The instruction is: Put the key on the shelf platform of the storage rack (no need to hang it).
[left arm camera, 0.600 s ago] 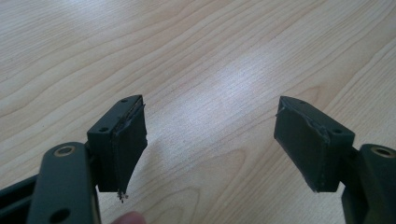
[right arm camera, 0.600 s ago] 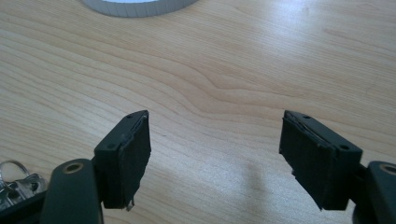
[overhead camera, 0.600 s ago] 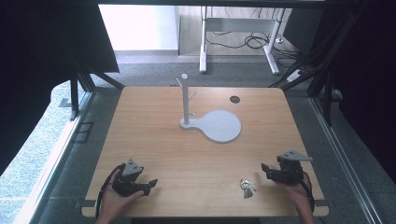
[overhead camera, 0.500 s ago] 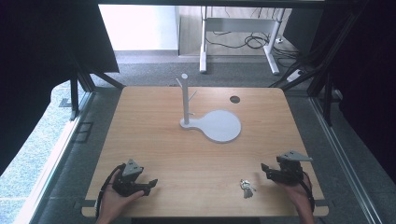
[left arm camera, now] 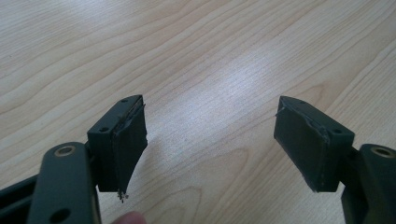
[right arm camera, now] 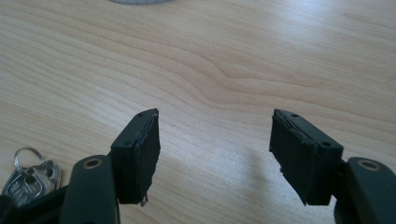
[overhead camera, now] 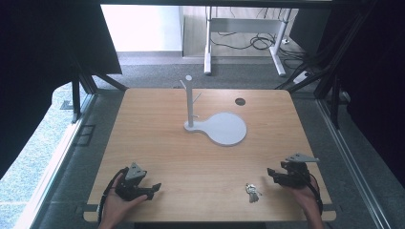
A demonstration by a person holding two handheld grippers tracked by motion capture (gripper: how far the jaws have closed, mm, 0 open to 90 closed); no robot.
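A small bunch of keys (overhead camera: 252, 192) on a ring lies on the wooden table (overhead camera: 157, 143) near the front edge, right of centre. In the right gripper view the keys (right arm camera: 29, 179) sit at the lower left, beside the left jaw. My right gripper (overhead camera: 272, 175) rests just right of the keys, open, with bare wood between its jaws (right arm camera: 214, 156). My left gripper (overhead camera: 154, 189) lies at the front left corner, open too, nothing between its jaws (left arm camera: 210, 144). A white stand (overhead camera: 189, 102) with short pegs rises from a round grey base (overhead camera: 224, 128) at mid-table.
A dark round hole (overhead camera: 240, 101) marks the tabletop at the back right. Beyond the far edge stand white desk legs (overhead camera: 207, 43) and loose cables (overhead camera: 258, 43) on the floor. Black frame struts flank both sides of the table.
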